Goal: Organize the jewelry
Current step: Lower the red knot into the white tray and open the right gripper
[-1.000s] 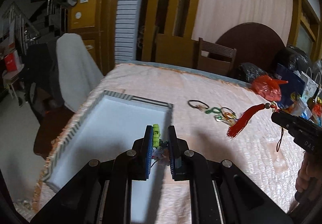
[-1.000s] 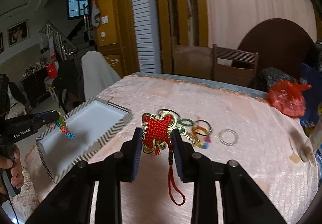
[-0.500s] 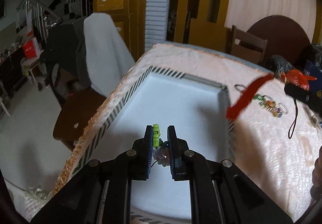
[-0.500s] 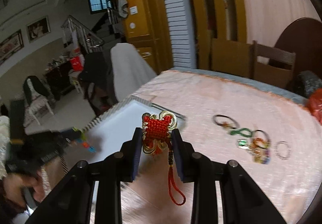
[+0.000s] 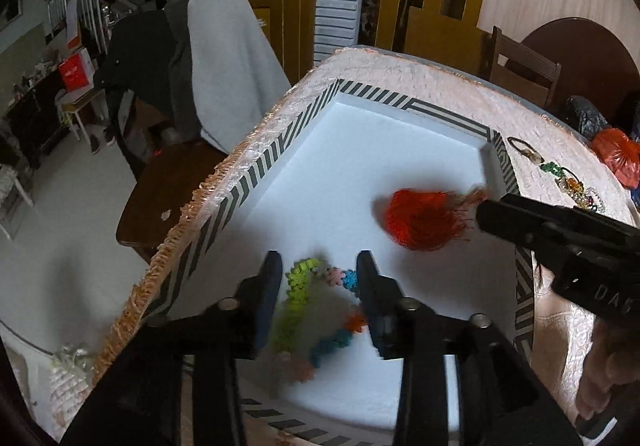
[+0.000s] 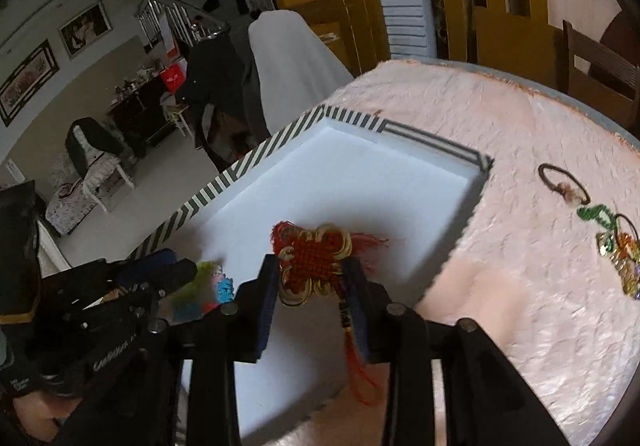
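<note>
A white tray with a striped rim (image 5: 256,169) (image 6: 224,177) sits on the pink tablecloth. My left gripper (image 5: 318,274) is open over the tray, and the colourful bead bracelet (image 5: 304,310) lies on the tray floor between its fingers. My right gripper (image 6: 312,278) is shut on the red Chinese knot ornament (image 6: 316,258), held just over the tray. Its red tassel (image 5: 420,217) rests on the tray floor in the left wrist view. The bracelet also shows in the right wrist view (image 6: 208,282).
Loose jewelry lies on the cloth right of the tray: a dark hair tie (image 6: 562,183), a green piece (image 6: 596,213) and a colourful cluster (image 6: 624,258). A covered chair (image 5: 228,61) stands beyond the table's left edge. A red bag (image 5: 616,155) sits far right.
My left gripper has opened and dropped the bead bracelet into the tray. My right gripper has moved left over the tray with the knot, and its tassel now touches the tray floor.
</note>
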`<state>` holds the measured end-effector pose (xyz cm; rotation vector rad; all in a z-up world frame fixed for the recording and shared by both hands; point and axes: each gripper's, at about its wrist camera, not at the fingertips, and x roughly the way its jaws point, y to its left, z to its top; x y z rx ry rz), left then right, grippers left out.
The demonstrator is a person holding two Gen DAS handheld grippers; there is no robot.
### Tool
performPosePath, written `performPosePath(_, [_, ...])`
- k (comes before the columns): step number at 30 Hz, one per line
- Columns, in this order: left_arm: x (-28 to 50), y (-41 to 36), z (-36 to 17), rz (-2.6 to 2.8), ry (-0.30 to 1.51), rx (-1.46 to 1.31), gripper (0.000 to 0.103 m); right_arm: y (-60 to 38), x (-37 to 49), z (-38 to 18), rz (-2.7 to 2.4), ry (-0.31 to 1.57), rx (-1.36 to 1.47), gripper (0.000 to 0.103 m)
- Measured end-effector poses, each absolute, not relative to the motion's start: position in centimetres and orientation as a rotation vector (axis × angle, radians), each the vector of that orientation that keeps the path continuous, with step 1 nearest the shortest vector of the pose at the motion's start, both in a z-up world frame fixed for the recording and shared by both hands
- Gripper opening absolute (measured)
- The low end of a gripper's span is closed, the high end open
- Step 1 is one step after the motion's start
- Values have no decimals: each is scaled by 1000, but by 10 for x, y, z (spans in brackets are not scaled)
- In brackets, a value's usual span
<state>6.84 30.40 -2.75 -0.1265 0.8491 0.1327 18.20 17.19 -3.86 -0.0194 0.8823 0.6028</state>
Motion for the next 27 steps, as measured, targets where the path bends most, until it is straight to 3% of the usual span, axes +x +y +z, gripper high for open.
performPosePath(3, [66,306,-30,130,854,-133,22,181,179,-44,609,885,-21,47])
performPosePath(13, [59,302,-15,133,826,-131,23,154,163,-29,610,853,-44,50])
performPosePath(18, [63,281,3,105,788,-113,33,81,157,-17,522,827,-57,52])
performPosePath(27, [94,181,17,-62,766,-70,33,-103,136,-26,260,887,-86,52])
